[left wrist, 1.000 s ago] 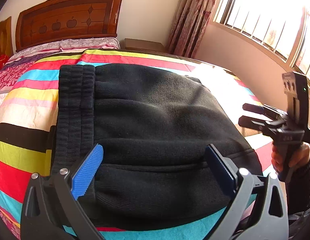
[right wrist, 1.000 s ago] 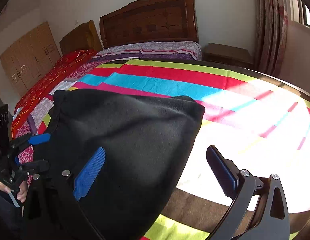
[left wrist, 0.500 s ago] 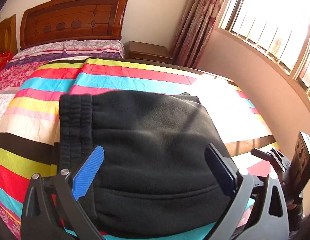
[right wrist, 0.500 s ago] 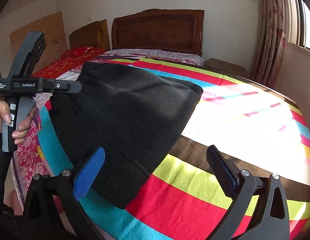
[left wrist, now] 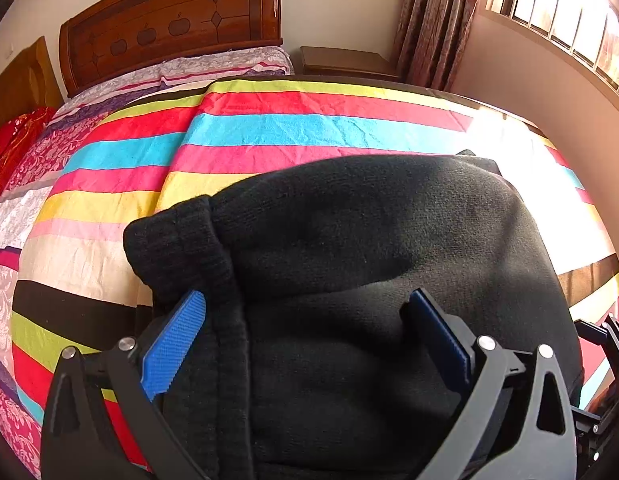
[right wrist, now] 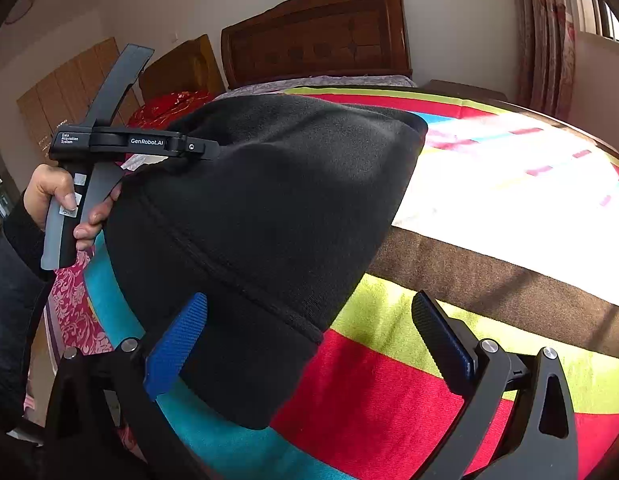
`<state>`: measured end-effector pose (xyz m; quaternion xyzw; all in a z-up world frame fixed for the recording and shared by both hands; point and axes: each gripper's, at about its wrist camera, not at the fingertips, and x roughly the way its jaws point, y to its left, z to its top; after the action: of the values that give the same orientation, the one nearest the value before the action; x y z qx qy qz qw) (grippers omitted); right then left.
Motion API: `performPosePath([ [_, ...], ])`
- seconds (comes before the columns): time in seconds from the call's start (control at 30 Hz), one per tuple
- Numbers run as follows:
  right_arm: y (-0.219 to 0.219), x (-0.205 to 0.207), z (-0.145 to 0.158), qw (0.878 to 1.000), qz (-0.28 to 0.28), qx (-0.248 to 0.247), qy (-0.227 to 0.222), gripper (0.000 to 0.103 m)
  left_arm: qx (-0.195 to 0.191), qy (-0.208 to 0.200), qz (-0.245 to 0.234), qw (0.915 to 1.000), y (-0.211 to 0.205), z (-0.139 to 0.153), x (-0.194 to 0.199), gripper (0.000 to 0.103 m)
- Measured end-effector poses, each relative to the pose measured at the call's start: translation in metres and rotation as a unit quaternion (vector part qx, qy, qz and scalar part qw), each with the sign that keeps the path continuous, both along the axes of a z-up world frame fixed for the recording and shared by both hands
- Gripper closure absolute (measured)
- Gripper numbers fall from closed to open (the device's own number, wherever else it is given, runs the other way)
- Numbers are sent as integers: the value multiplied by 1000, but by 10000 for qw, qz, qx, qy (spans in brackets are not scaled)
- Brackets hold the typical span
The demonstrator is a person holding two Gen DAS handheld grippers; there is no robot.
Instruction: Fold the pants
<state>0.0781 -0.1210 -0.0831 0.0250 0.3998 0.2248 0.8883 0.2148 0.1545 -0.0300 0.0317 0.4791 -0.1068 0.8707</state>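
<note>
The black fleece pants (left wrist: 369, 248) lie folded into a thick bundle on the striped bedspread (left wrist: 293, 132). Their ribbed waistband (left wrist: 177, 240) bulges up at the left. My left gripper (left wrist: 309, 320) is open low over the near part of the bundle, the blue left finger (left wrist: 175, 344) beside the waistband. From the right wrist view, the pants (right wrist: 277, 200) rise as a dark mound. My right gripper (right wrist: 309, 320) stands open at their near right corner, the left finger (right wrist: 175, 346) against the fabric. The left gripper (right wrist: 205, 151) meets the mound's far left side.
Wooden headboard (left wrist: 169, 24) and a purple patterned pillow (left wrist: 189, 72) lie at the bed's far end; a nightstand (left wrist: 345, 60) and curtains (left wrist: 437, 20) stand by the sunlit window. A hand (right wrist: 65, 204) holds the left gripper's handle. Part of the right gripper (left wrist: 605, 360) shows at the frame's edge.
Both grippers have dropped lower and closer to the pants. The waistband end now bulges up beside my left finger. Both stay open.
</note>
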Motion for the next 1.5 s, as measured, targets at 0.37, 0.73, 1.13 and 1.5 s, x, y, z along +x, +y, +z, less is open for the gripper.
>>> performPosePath([
  [0.37, -2, -4, -1, 10000, -30, -28, 2, 5, -104, -8, 3, 9999, 2, 0, 2, 2],
  [0.73, -53, -18, 28, 9986, 160, 306, 402, 5, -1837, -441, 1417, 9717, 139, 67, -43, 2],
  [1.13, -111, 16, 12, 9687, -755, 2004, 1257, 5, -2895, 1206, 493, 9483, 126, 2, -52, 2],
  [1.5, -49, 68, -3, 9574, -15, 2037, 2049, 5, -2422, 1774, 327, 9533, 106, -18, -27, 2],
])
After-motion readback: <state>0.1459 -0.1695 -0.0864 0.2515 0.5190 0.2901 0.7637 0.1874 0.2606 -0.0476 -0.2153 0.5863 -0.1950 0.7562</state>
